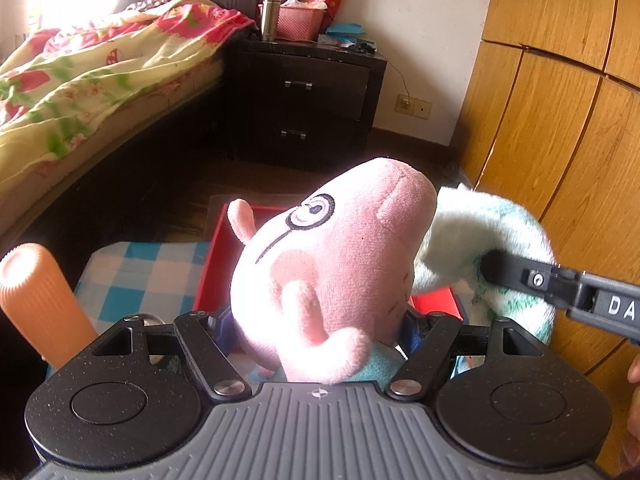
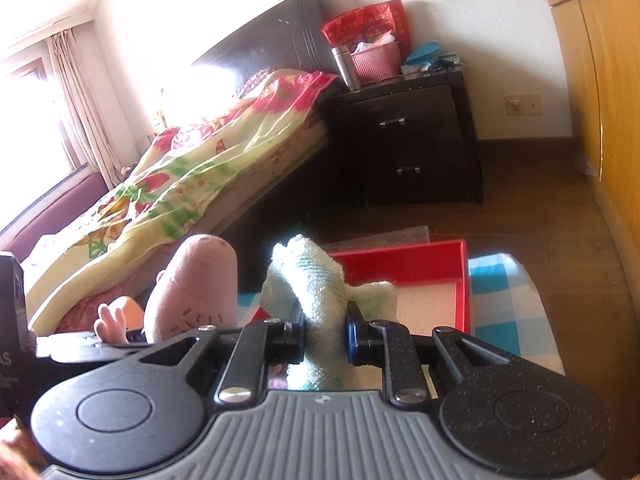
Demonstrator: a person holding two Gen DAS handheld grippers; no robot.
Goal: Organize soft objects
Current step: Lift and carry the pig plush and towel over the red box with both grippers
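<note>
A pink pig plush [image 1: 332,264] fills the space between the jaws of my left gripper [image 1: 320,332], which is shut on its body with the head sticking up. Just to its right hangs a pale green towel [image 1: 460,232], pinched by my right gripper [image 1: 496,272]. The right wrist view shows the right gripper [image 2: 324,336] shut on that towel [image 2: 320,292], with the pig plush [image 2: 192,292] to its left. Below and ahead lies an open red box [image 2: 464,280] with a white ribbed lining, on a blue-and-white checkered cloth [image 2: 504,292].
An orange ribbed cylinder [image 1: 36,300] stands close at the left. A bed with a floral quilt [image 1: 80,80] is to the left, a dark nightstand [image 1: 308,100] stands behind, and a wooden wardrobe [image 1: 560,120] lines the right. Dark wooden floor lies between.
</note>
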